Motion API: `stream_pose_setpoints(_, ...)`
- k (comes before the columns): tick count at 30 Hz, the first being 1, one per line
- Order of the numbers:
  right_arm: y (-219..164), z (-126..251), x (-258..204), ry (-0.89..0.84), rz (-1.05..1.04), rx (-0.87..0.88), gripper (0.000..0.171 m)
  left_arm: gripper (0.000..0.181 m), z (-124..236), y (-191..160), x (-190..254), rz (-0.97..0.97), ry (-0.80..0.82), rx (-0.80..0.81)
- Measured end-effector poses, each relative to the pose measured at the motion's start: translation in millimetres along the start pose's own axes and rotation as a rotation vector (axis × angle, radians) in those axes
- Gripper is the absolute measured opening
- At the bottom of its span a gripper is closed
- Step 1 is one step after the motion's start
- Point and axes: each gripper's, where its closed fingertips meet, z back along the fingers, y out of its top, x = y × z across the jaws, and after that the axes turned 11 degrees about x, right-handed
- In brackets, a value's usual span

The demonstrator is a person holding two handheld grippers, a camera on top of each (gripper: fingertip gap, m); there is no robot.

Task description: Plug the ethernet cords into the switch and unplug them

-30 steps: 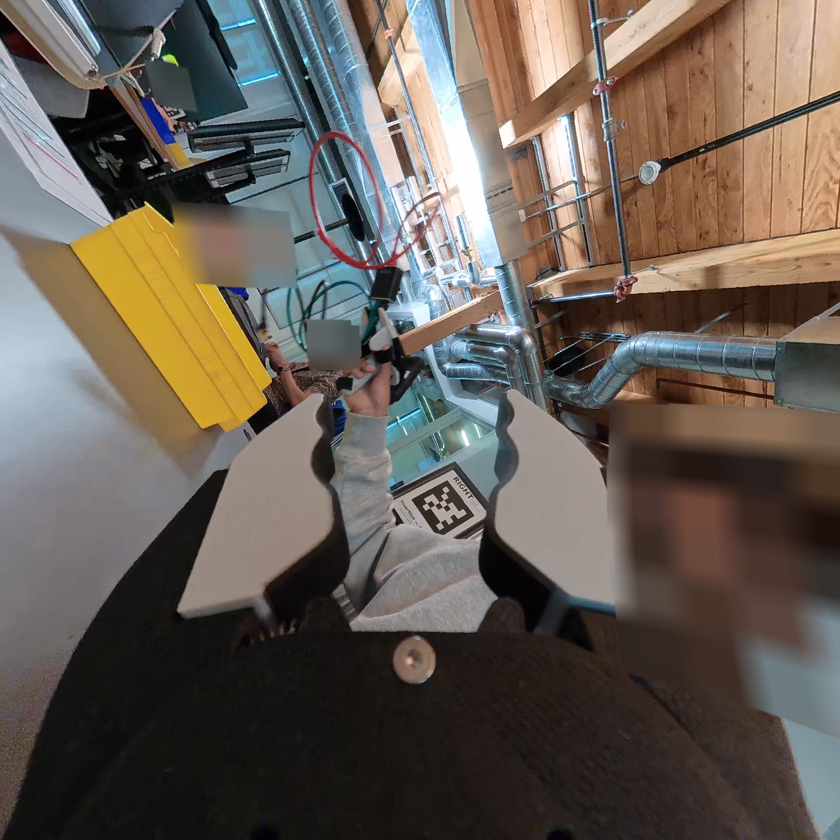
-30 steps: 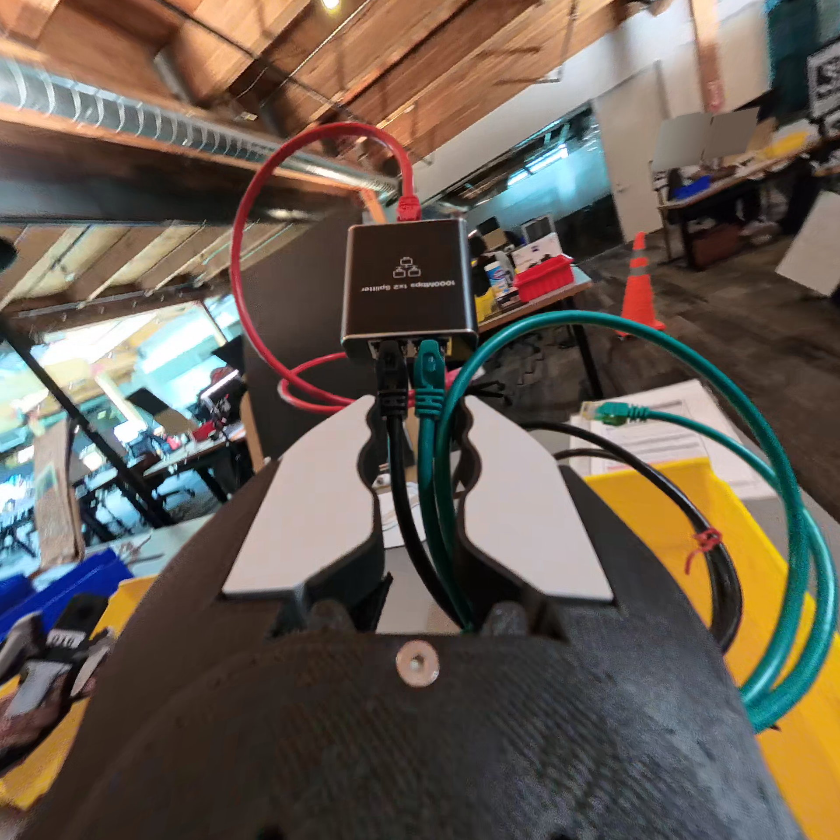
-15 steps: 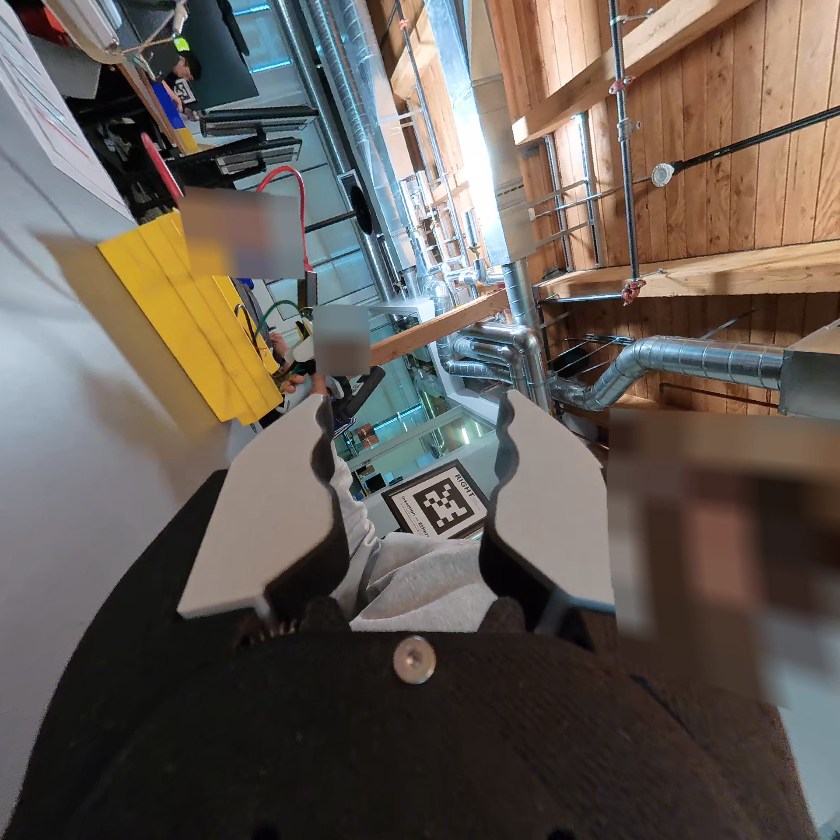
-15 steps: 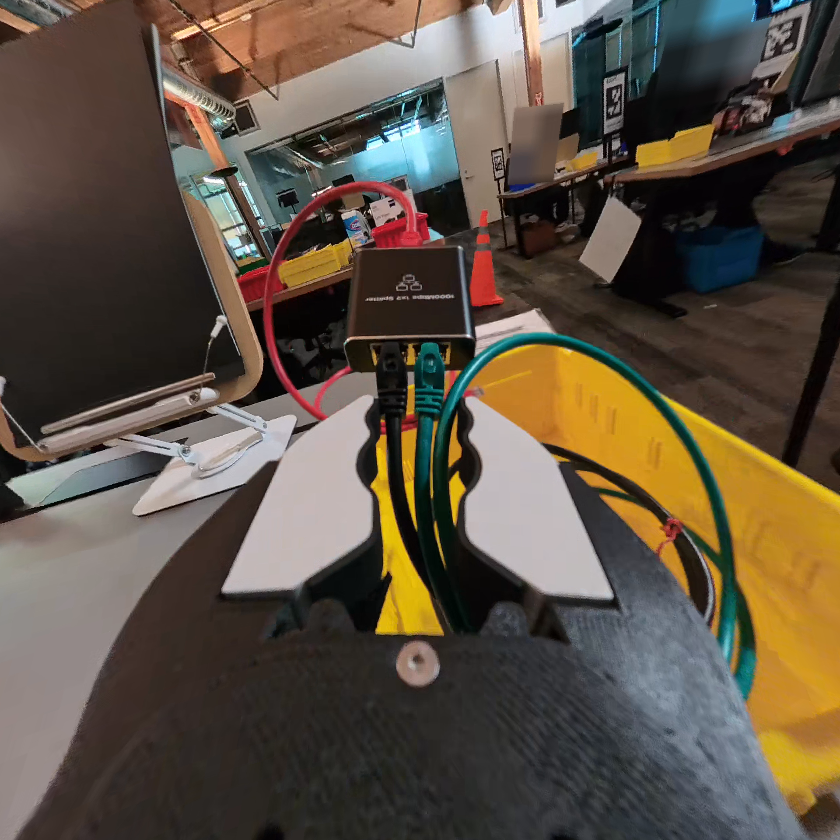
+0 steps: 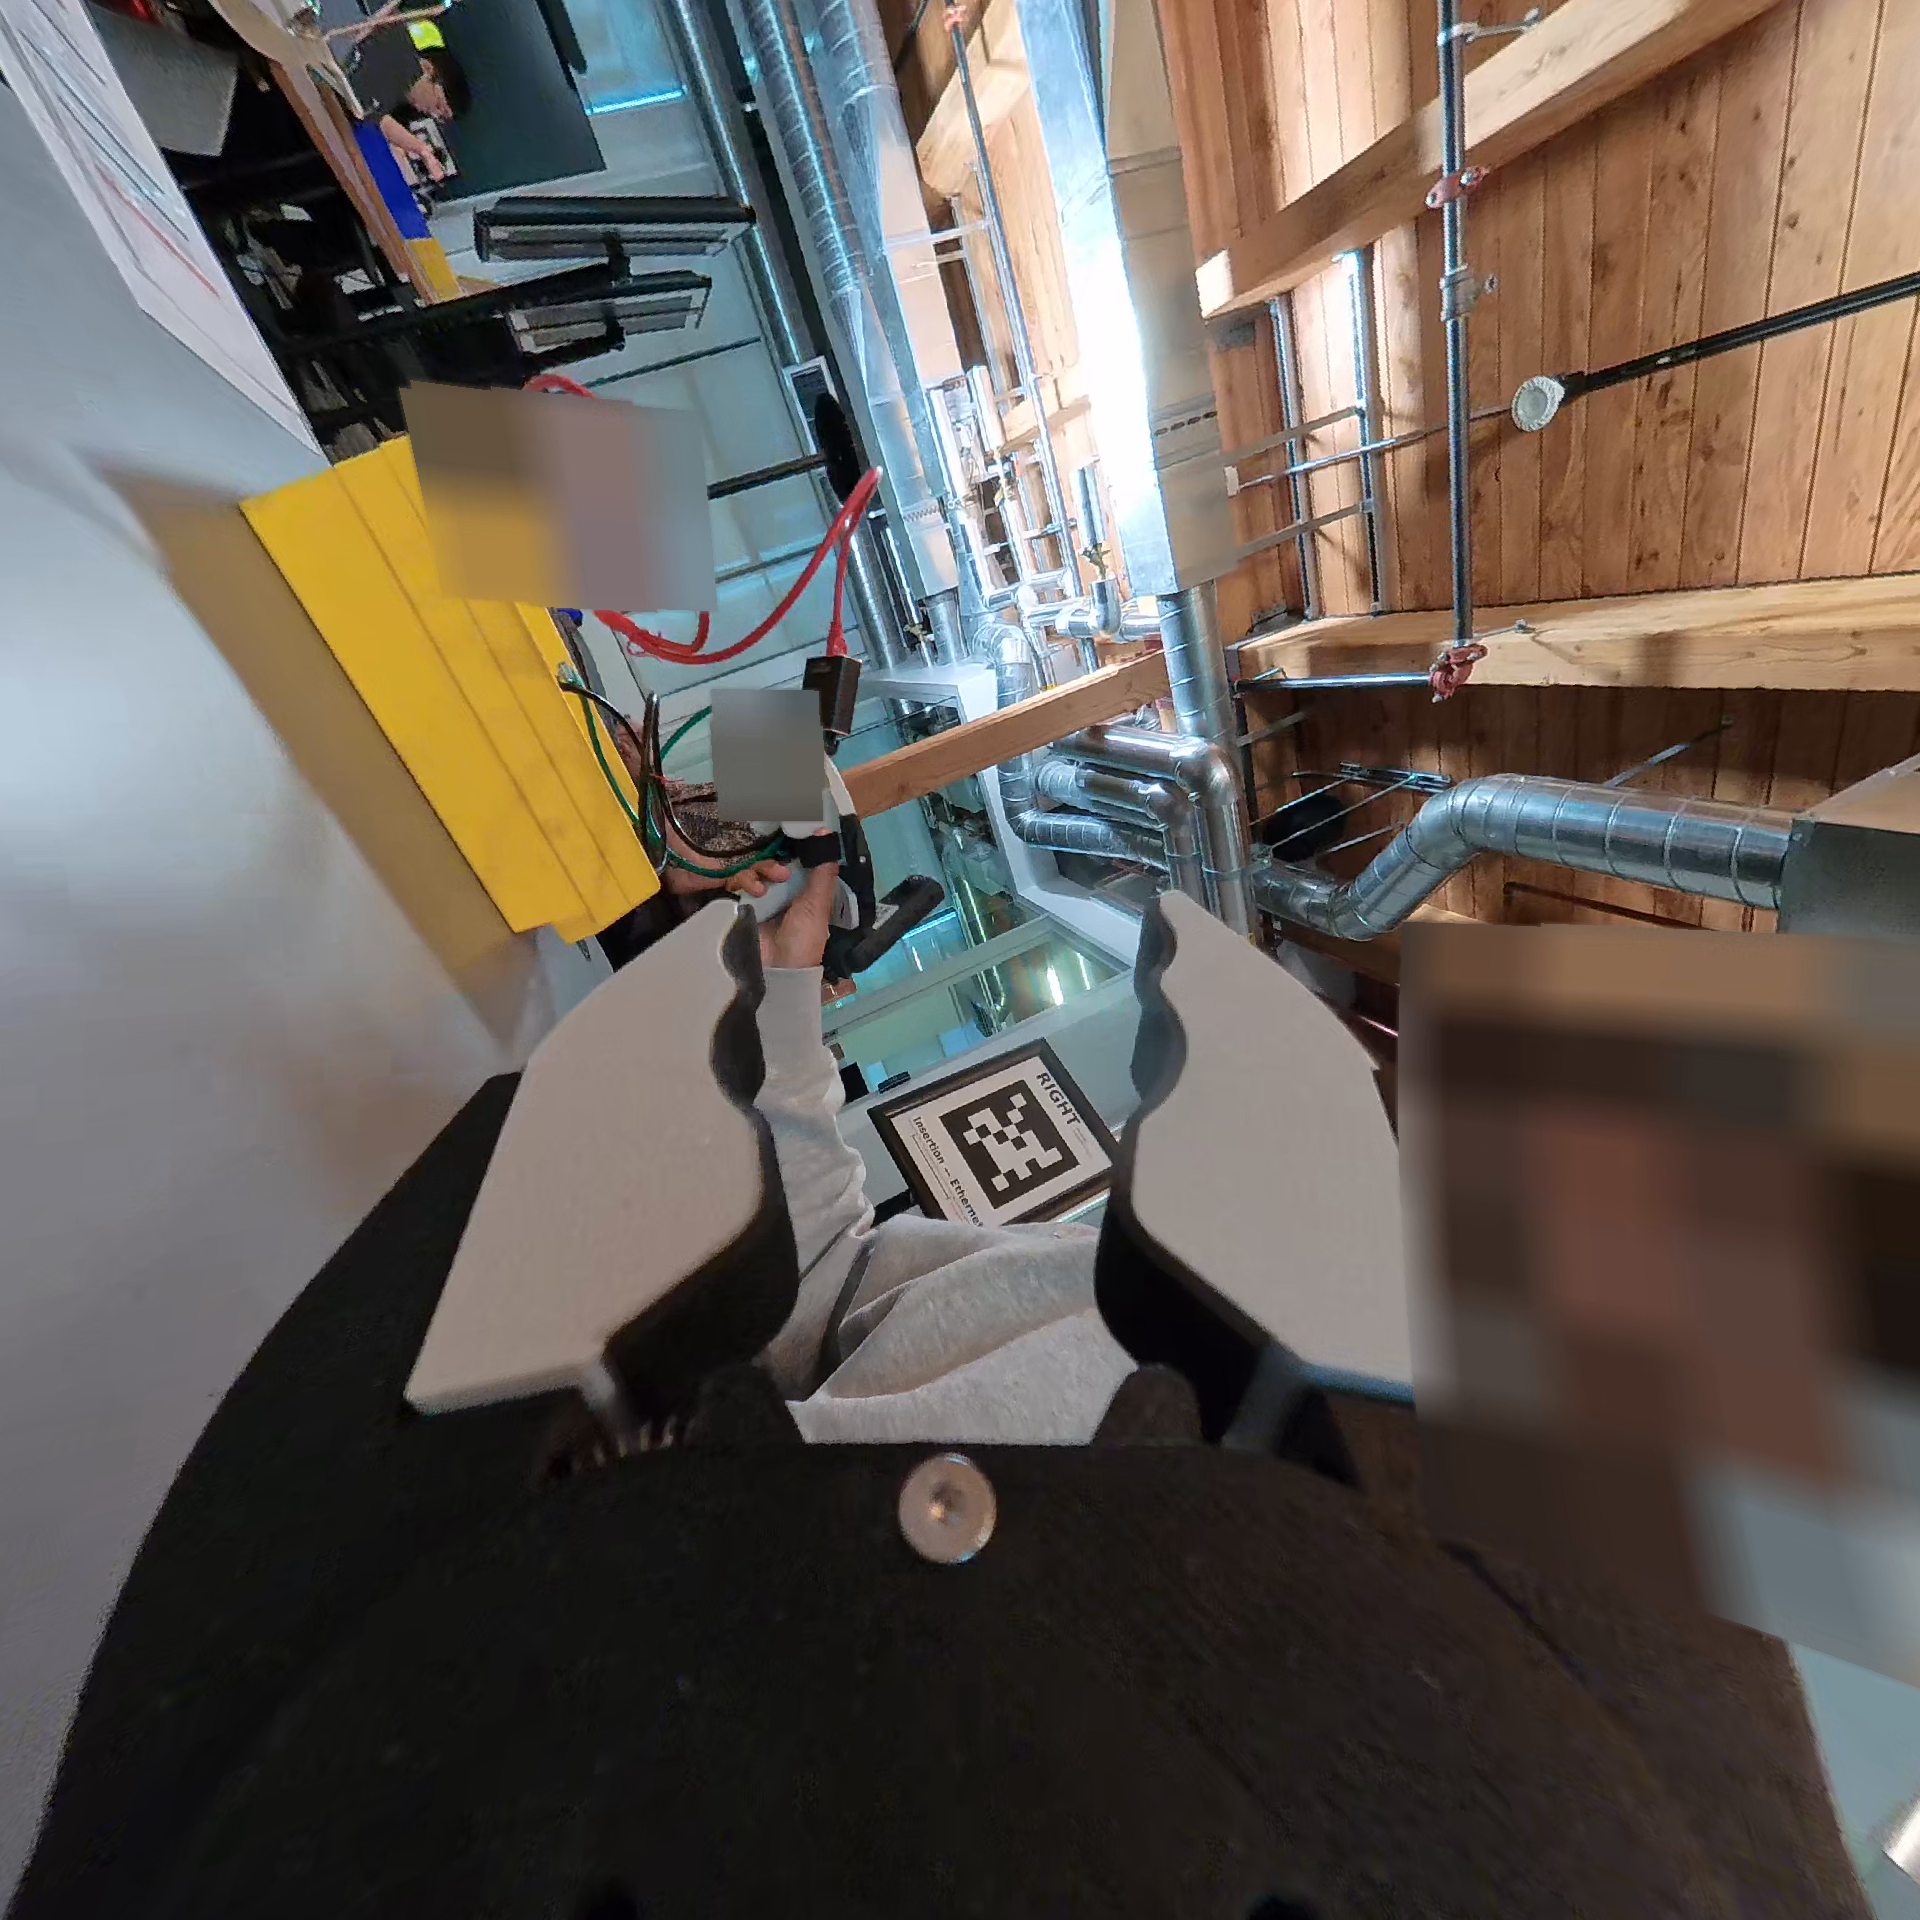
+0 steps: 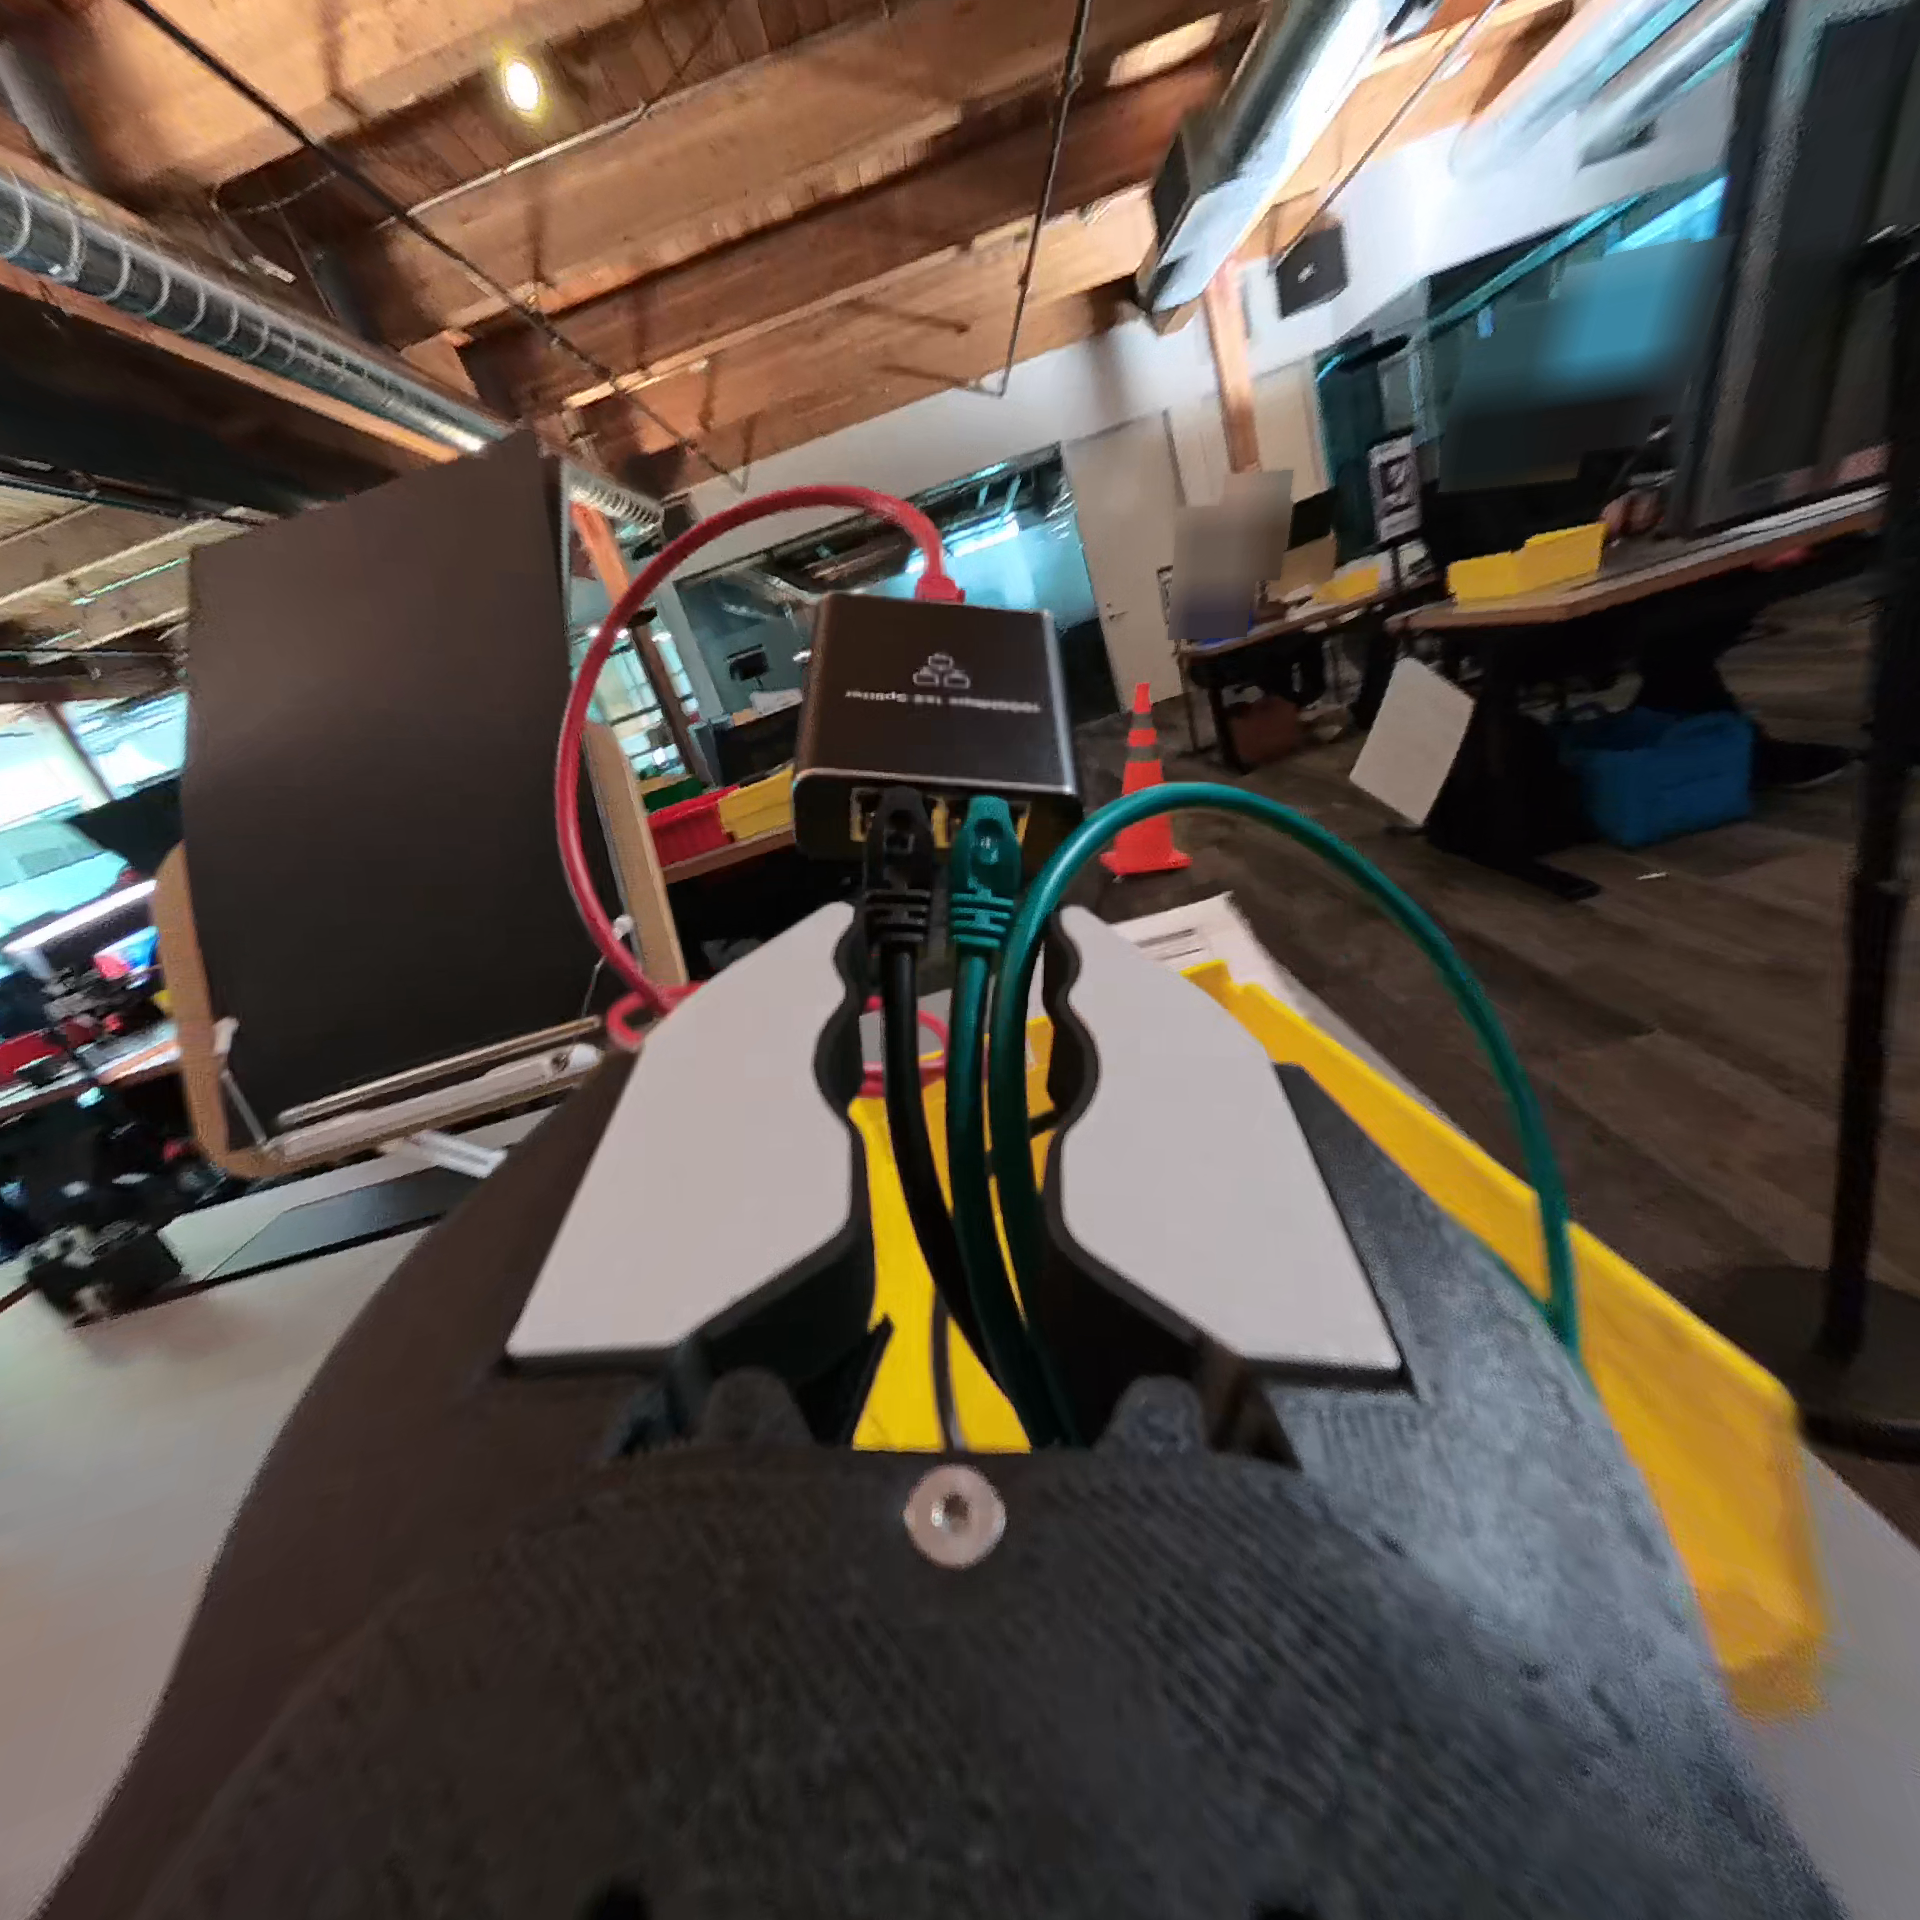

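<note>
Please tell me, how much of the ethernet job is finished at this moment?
Done: the black cord, green cord and red cord all sit plugged into the switch. In hand: the right tongs grip the black and green cords, holding the switch above the yellow bin. The left tongs are open and empty. Left: unplugging; no cord is out yet.

We see a black switch (image 6: 935, 717) with yellow ports and pale markings at centre frame, carrying a black cord (image 6: 899, 997), a green cord (image 6: 977, 1039) and a red cord (image 6: 623, 748). The right gripper (image 6: 951, 1029) has grey fingers (image 6: 717, 1143) on a black body. The bin (image 6: 1507, 1247) at lower right is yellow, the counter (image 6: 125, 1455) pale grey.
</note>
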Motion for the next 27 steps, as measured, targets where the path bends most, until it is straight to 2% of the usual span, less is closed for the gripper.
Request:
stream_pose_setpoints(4, 27.2, 10.0, 16.4, -0.077, 0.099, 0.003, 0.026, 0.069, -1.1, -1.4, -2.5, 0.005, 0.002, -0.001)
stream_pose_setpoints(6, 21.1, 11.5, 22.9, -0.110, 0.167, -0.060, 0.026, 0.070, -2.3, -2.6, -4.1, 0.011, 0.003, -0.002)
stream_pose_setpoints(11, -37.6, 8.9, 32.1, -0.142, 0.112, -0.209, 0.026, 0.069, -8.4, -10.3, -3.9, 0.014, 0.002, -0.025)
stream_pose_setpoints(15, -79.5, -2.9, 16.5, -0.074, 0.013, -0.317, 0.023, 0.070, -11.6, -15.1, -1.9, 0.008, 0.001, -0.041)
stream_pose_setpoints(19, -97.5, -10.7, 1.1, -0.012, 0.020, -0.437, 0.056, 0.070, -11.2, -14.9, -3.5, 0.014, 0.002, -0.039)
stream_pose_setpoints(20, -95.6, -9.6, 0.7, -0.011, 0.049, -0.443, 0.060, 0.070, -10.7, -14.6, -4.3, 0.017, 0.002, -0.037)
stream_pose_setpoints(23, -66.2, -1.7, 4.6, -0.028, 0.141, -0.352, 0.055, 0.070, -9.6, -13.9, -5.9, 0.020, 0.004, -0.034)
stream_pose_setpoints(27, -18.2, 17.4, 26.4, -0.100, 0.120, -0.199, 0.052, 0.070, -8.5, -13.0, -7.0, 0.023, 0.004, -0.031)
